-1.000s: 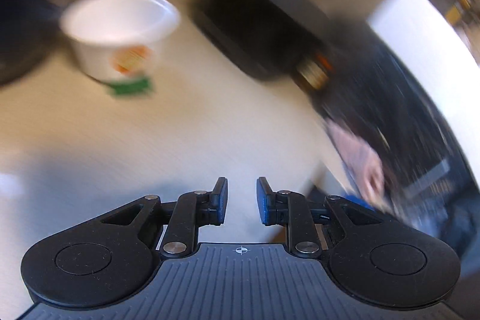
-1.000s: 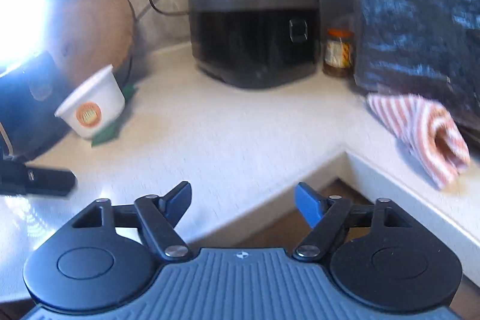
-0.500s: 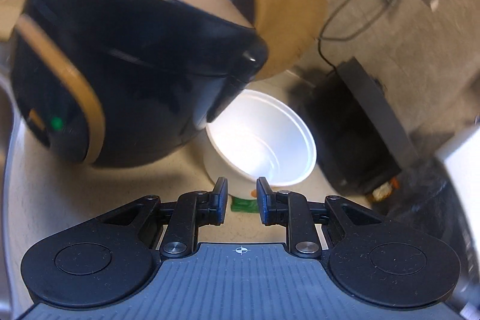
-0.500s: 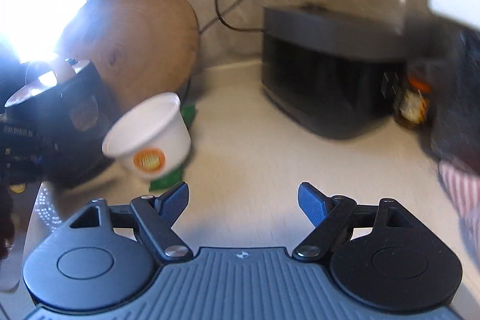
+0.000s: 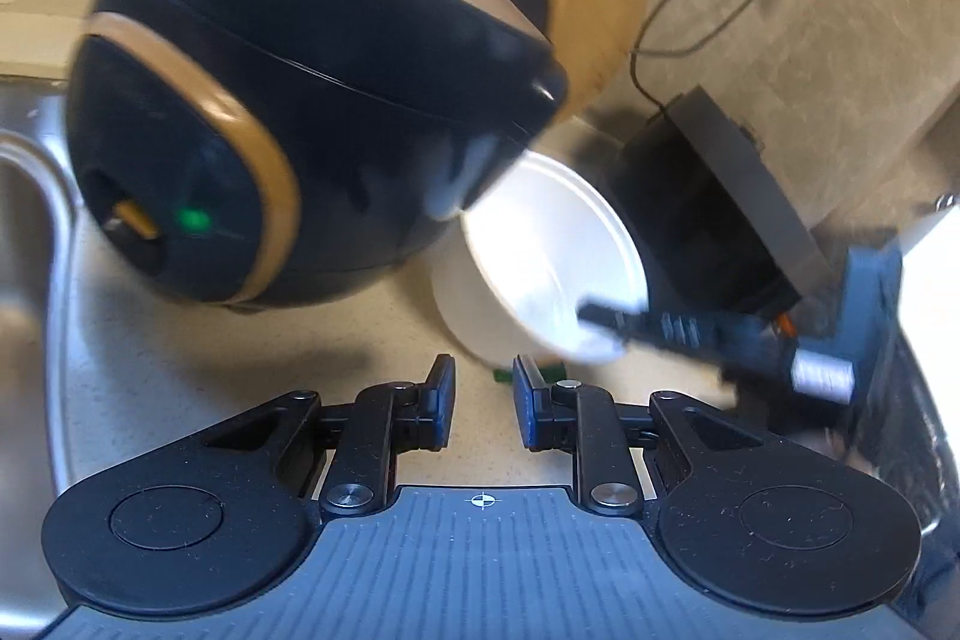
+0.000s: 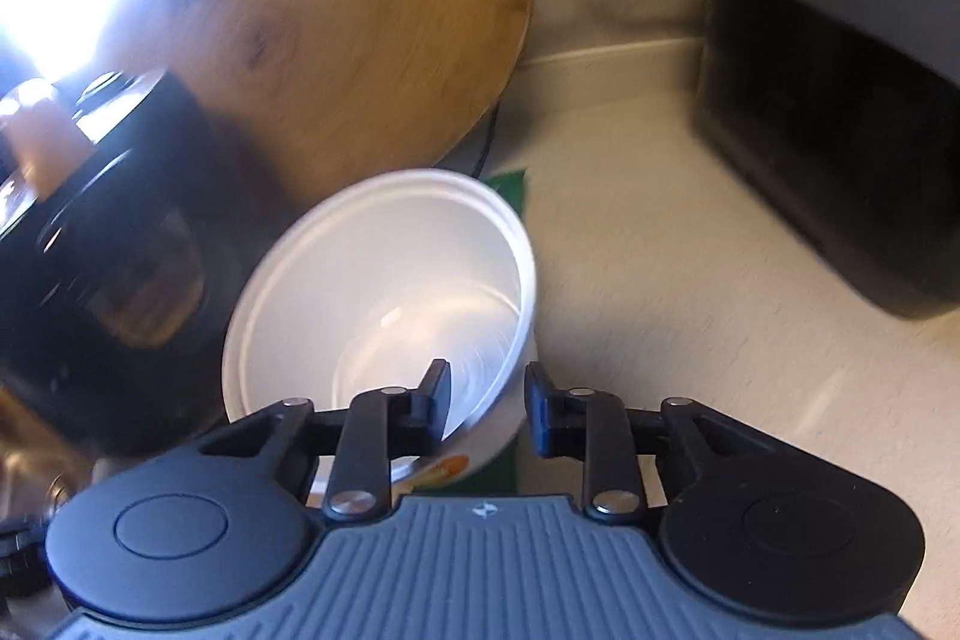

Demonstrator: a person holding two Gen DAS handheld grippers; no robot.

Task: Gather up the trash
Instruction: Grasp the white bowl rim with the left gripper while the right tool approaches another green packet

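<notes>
A white paper cup [image 6: 384,280] with an orange logo leans tilted against the dark rice cooker [image 6: 102,244], over a green wrapper [image 6: 510,190] on the counter. My right gripper [image 6: 486,400] has its jaws astride the cup's right rim, one finger inside and one outside, with a narrow gap. In the left wrist view the cup [image 5: 540,256] lies just ahead of my left gripper [image 5: 483,394], whose jaws stand a little apart and empty. The right gripper [image 5: 720,334] shows there reaching into the cup from the right.
The rice cooker [image 5: 288,112] stands left of the cup beside a steel sink [image 5: 30,232]. A round wooden board [image 6: 336,10] leans on the wall behind. A black appliance [image 6: 840,100] with a cord sits at the right on the beige counter [image 6: 690,310].
My right gripper has moved in onto the cup and narrowed its jaws around the rim. The left gripper has swung from the counter's right toward the cooker and cup.
</notes>
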